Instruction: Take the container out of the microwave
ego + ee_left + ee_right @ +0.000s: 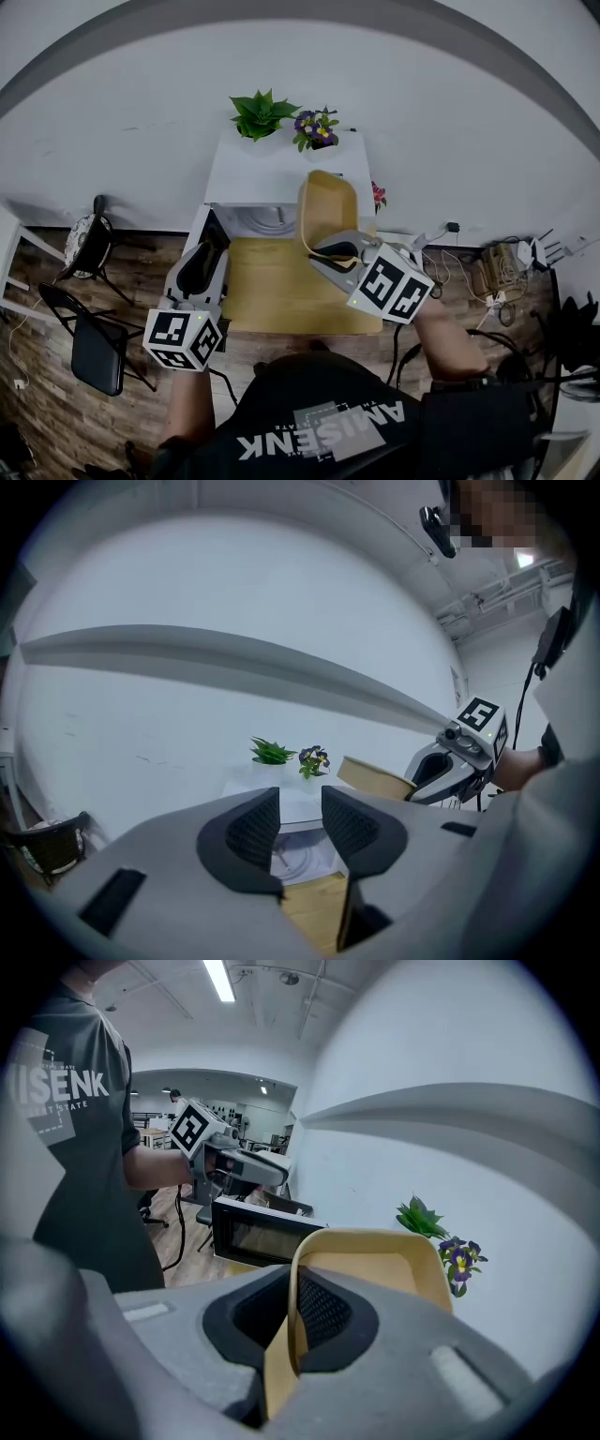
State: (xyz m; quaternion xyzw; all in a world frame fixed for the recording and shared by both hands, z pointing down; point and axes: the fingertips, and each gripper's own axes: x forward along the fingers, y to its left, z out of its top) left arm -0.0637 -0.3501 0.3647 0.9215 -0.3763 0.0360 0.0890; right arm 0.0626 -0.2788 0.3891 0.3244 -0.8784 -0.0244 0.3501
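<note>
Above the wooden table (pixel 272 292), clear of the open microwave (pixel 272 169), my right gripper (pixel 292 1321) pinches 1 thin wall of the tilted container (pixel 375 1274), which could slip or swing loose; my left gripper (pixel 300 829) stands spread, seemingly empty.

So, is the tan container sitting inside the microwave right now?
No, the right gripper holds the tan container by its rim, lifted clear of the microwave.

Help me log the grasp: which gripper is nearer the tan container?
Right. The right gripper is shut on the rim of the container, holding it up. The left gripper, jaws apart, is off to its left beside the open microwave door.
</note>
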